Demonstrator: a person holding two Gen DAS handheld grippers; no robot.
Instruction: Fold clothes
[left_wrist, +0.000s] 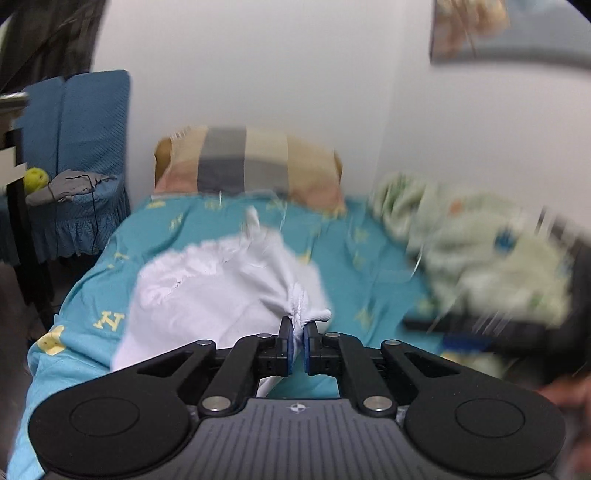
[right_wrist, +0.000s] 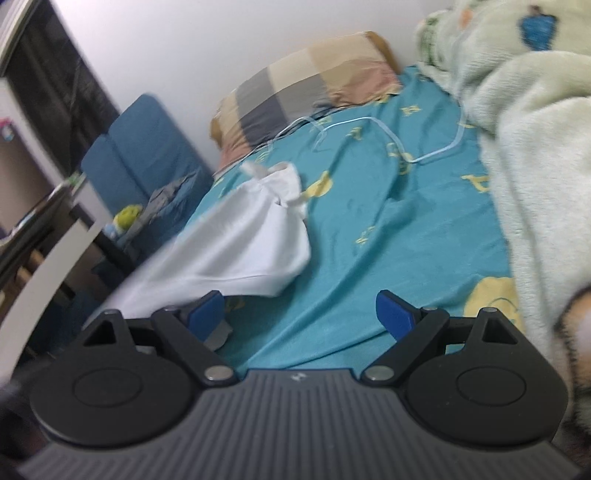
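White cotton garment (left_wrist: 221, 288): centre of the left wrist view, bunched and unfolded on the teal printed bedsheet (left_wrist: 354, 251). One ribbed edge is clenched in the left gripper (left_wrist: 298, 338).

Right gripper (right_wrist: 303, 314): lower centre of its view, jaws spread wide, holding nothing, with the garment's hem just beside its left finger.

Progress, judged: no neat fold is visible and the folding remains to be done.

Hard to make out: garment type; the right side of the left view is motion-blurred; the pale green fleece blanket (right_wrist: 535, 129) is cut off at the frame edge.
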